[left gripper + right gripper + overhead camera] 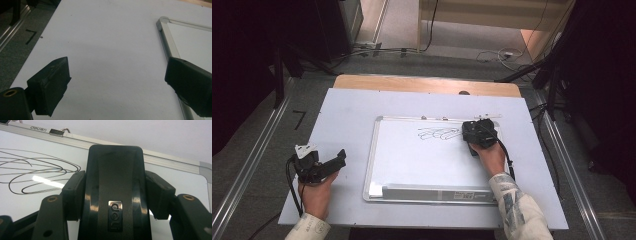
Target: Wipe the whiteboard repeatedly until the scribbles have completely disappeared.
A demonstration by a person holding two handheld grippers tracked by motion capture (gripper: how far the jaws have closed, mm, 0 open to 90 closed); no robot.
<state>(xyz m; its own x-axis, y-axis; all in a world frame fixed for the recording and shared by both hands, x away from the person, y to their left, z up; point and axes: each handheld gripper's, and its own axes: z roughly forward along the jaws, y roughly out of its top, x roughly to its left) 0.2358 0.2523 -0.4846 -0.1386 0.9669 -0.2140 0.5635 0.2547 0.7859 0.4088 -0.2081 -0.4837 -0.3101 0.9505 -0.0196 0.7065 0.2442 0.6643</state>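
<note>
- Black plastic sits at the near edge of the right gripper view: the eraser (115,192), stamped with a small silver logo, stands upright in the lower middle of the frame with a jaw pressed against each of its sides.
- So the right gripper (478,134) has its jaws drawn narrow and clamped on that eraser; in the high view it sits right of centre, over the upper right part of the whiteboard (412,165).
- Just left of the eraser in that view, thin looping scribbles (439,134) mark the white surface; in the right gripper view they fill the left half of the frame.
- Behind the eraser, the board's aluminium frame runs across the upper part of the right gripper view, with a small metal clip (58,131) at upper left.
- At lower left of the high view, the left gripper (319,167) rests on the pale table (347,115), well apart from the board's left edge.
- Its jaws stand wide with nothing between them, bare table showing in the gap.
- Beyond the table, grey floor and cables lie at the top of the high view.
</note>
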